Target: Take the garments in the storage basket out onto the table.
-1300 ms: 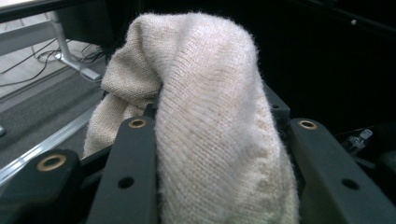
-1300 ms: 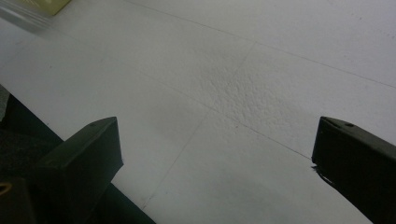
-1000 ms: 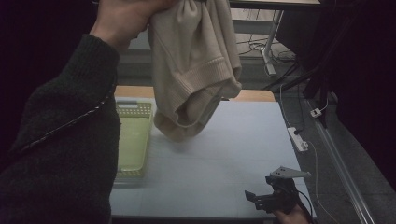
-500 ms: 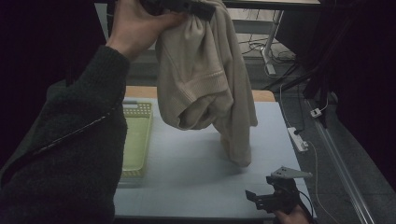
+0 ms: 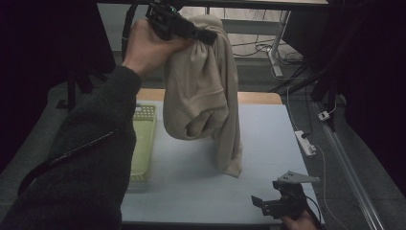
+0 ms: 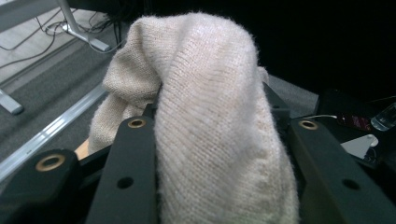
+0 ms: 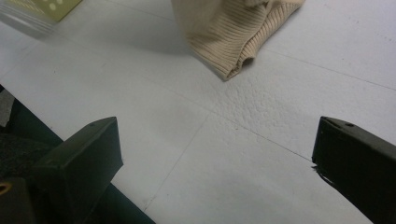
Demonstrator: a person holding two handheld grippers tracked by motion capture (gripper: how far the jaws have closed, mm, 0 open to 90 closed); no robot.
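Note:
A beige knitted sweater (image 5: 206,96) hangs high above the table, bunched, with one sleeve dangling so that its ribbed cuff (image 5: 231,167) reaches the white table (image 5: 268,139). My left gripper (image 5: 191,31) is shut on the sweater's top fold, held up by the person's hand. In the left gripper view the knit (image 6: 219,140) bulges out between the two black jaws. My right gripper (image 5: 275,203) rests low at the table's near right edge, open, with nothing between its jaws. In the right gripper view the cuff (image 7: 233,42) lies ahead on the table.
A yellow-green perforated basket (image 5: 142,139) sits at the table's left side. A white power strip (image 5: 305,142) lies at the right edge, with cables on the floor beyond. A wooden strip (image 5: 258,97) borders the far edge.
The left hand has brought the sweater lower and to the right, and a sleeve has dropped out of the bundle down to the table. The right gripper has stayed in place.

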